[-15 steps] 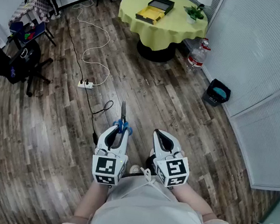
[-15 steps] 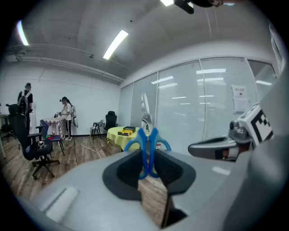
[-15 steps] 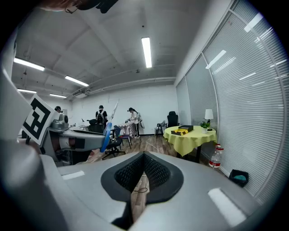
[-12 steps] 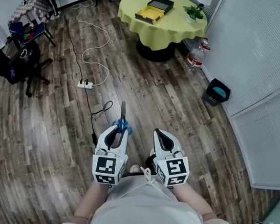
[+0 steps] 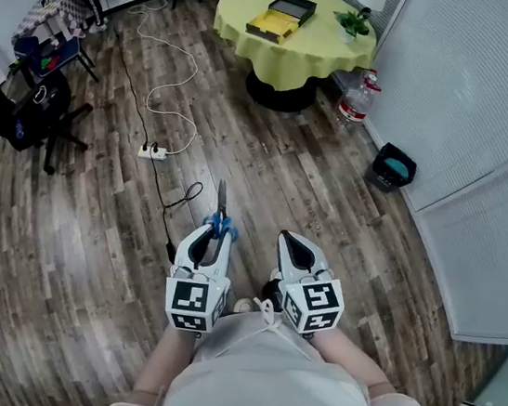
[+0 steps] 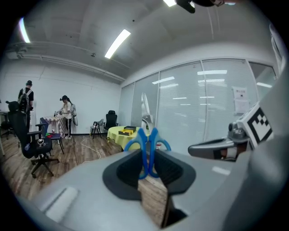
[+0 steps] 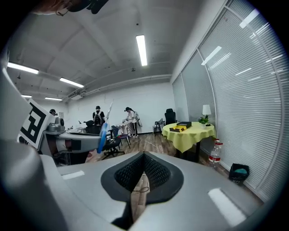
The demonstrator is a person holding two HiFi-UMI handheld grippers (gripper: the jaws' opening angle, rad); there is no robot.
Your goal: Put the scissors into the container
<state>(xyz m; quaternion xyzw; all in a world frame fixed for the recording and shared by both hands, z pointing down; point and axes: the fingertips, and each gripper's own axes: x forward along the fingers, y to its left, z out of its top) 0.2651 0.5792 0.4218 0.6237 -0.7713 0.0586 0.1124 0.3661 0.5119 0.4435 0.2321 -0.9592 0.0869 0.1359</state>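
My left gripper (image 5: 217,233) is shut on the blue handles of the scissors (image 5: 221,210), whose blades point forward past the jaw tips. In the left gripper view the scissors (image 6: 147,144) stand upright between the dark pads, blades up. The right gripper (image 5: 288,242) hangs beside it, shut with nothing in it; its pads (image 7: 143,172) meet in its own view. Both are held over the wooden floor, well short of the round table. On the yellow tablecloth (image 5: 296,39) lie a black container (image 5: 293,8) and a yellow container (image 5: 272,26).
A power strip (image 5: 152,151) and white cable run across the floor ahead on the left. A water bottle (image 5: 359,100) and a dark bin (image 5: 395,167) stand right of the table. An office chair (image 5: 33,110) is at the left. People stand at the far wall (image 6: 65,116).
The view has shifted slightly; both grippers hold the same pose and the scissors stay gripped.
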